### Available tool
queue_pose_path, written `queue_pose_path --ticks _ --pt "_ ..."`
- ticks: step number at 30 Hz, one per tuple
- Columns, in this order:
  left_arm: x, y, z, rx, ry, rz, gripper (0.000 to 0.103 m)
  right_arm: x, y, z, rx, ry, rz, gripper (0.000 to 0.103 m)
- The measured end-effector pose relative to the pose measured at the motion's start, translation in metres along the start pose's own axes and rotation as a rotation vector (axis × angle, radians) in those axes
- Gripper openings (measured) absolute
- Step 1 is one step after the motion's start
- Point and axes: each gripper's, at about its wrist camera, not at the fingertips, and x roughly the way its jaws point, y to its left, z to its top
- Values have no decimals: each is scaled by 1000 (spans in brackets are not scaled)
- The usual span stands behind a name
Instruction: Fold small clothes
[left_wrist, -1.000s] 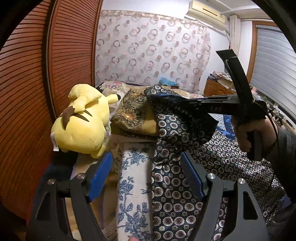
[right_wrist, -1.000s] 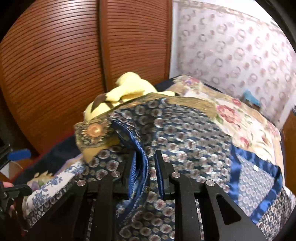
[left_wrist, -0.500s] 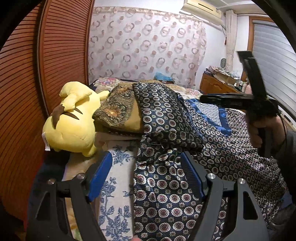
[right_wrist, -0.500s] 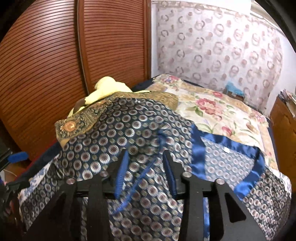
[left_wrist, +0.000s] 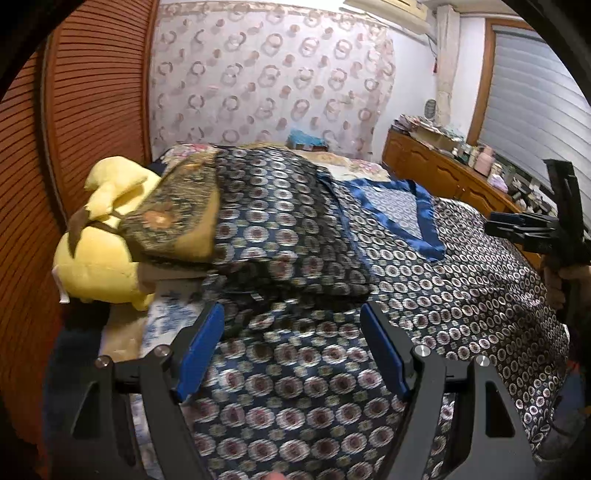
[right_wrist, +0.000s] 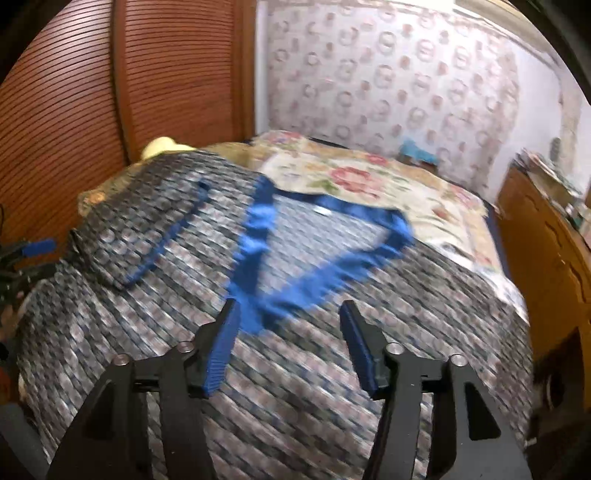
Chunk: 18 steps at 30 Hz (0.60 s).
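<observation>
where the bed (right_wrist: 436, 206) fills the room between the slatted wooden doors (left_wrist: 92, 110) and a low wooden dresser (left_wrist: 443, 173), a floral bedspread (right_wrist: 354, 173) shows bare only toward the far edge by the ring-patterned curtain (left_wrist: 266, 81). over the near part of the bed lies the garment (left_wrist: 461, 273), dark silky cloth printed with small rings, with a blue-trimmed v neckline (right_wrist: 266, 236) open toward the far edge. its sleeve (left_wrist: 280, 236) is folded across the body on the doors' side. at that side edge a yellow plush toy (left_wrist: 99, 251) lies touching a brown patterned cushion (left_wrist: 170, 225), and the folded sleeve overlaps the cushion. the left gripper (left_wrist: 291, 347) is spread wide above the garment's near edge, nothing pinched between its blue pads. the right gripper (right_wrist: 288, 332) hangs over the garment just below the neckline; its jaws are opening, with cloth beneath them but nothing pinched. this view is blurred. a hand (left_wrist: 565, 273) holds the right gripper at the dresser side.
</observation>
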Motion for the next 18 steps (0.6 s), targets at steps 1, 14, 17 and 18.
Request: queue_pose_path --ticks 1,14,17,18 --pt "4 -6 1 9 8 -10 76 -5 -11 -6 12 0 -17 64" --pt "55 -64 22 121 118 -91 76 -52 -148 -83 215 55 -235 64" --pt "64 -69 26 129 143 -103 76 -55 -171 -100 248 78 -257 64" --pt "66 -70 26 132 152 -103 76 -56 -178 -105 260 87 -263 64"
